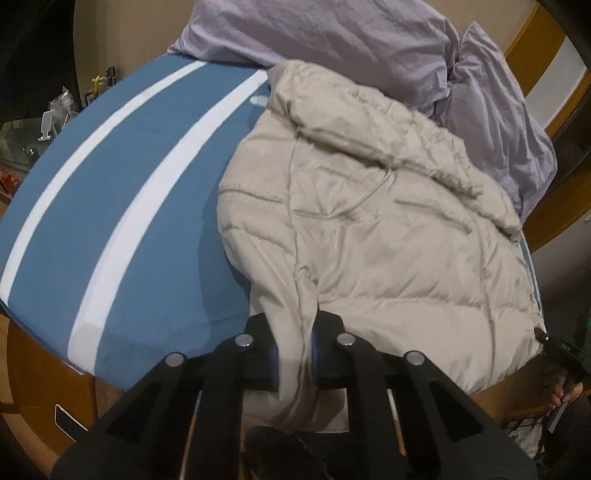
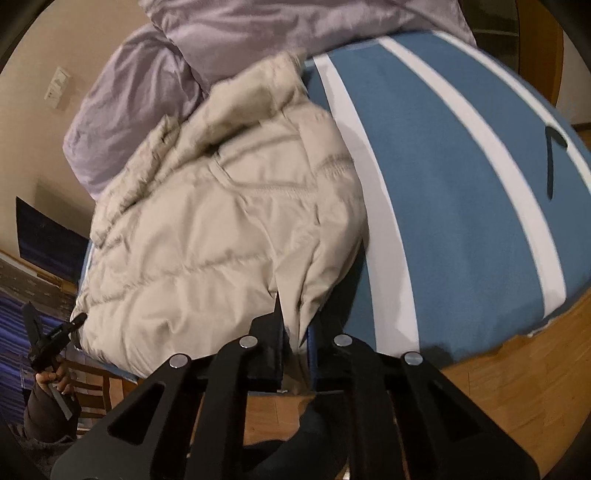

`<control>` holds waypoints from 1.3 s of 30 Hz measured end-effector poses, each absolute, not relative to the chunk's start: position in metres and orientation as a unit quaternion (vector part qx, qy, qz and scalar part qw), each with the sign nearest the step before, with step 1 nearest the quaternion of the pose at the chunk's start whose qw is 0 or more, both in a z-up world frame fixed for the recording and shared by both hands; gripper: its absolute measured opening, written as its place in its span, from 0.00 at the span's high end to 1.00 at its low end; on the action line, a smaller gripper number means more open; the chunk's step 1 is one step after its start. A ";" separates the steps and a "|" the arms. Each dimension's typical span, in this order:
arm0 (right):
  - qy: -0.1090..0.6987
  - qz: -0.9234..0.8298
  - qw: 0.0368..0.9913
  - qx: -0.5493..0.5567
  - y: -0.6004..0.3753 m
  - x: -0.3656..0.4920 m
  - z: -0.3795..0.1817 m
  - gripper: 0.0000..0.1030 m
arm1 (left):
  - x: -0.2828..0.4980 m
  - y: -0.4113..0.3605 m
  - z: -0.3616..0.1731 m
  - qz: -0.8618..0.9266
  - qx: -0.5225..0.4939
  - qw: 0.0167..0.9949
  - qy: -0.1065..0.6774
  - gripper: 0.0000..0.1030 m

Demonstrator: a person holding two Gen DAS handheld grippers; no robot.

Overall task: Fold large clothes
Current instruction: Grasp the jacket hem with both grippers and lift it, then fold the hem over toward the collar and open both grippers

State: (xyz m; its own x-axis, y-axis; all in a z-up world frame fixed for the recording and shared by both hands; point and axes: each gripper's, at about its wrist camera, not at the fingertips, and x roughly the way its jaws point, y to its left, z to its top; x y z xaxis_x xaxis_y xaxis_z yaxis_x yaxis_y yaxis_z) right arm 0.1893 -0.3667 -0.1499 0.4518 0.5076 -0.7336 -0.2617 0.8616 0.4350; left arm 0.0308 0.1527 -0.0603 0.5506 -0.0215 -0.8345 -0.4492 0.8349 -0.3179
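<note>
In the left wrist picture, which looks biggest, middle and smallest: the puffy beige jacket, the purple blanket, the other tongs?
1. Puffy beige jacket, though it's nearest the camera.
2. Purple blanket, partly cut off.
3. Other tongs, tiny at the edge.

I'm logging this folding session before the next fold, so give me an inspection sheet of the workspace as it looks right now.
Surface: bed with blue sheet and white stripes, wooden frame below.
Job's things: beige puffer jacket spread on the bed, its near hem at the bed's edge.
Clutter: lilac duvet bunched at the far end, touching the jacket's collar; a thin dark item lies on the sheet.
Grippers: left tool shut on the jacket's hem; right tool shut on the hem's other corner.
Cables: nothing seen.
Surroundings: wooden floor, beige wall with a switch plate, a cluttered shelf beside the bed.
</note>
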 end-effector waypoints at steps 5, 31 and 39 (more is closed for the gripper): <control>0.435 0.238 0.860 0.118 -0.353 0.199 -0.117 0.91 | 0.041 0.152 -0.031 0.131 -0.240 0.856 0.439 0.89; 0.346 0.290 0.890 0.060 -0.283 0.376 -0.008 0.91 | 0.192 0.185 0.073 0.239 -0.190 0.877 0.370 0.89; 0.368 0.239 0.896 0.060 -0.252 0.430 -0.011 0.91 | 0.258 0.209 0.072 0.246 -0.183 0.873 0.378 0.89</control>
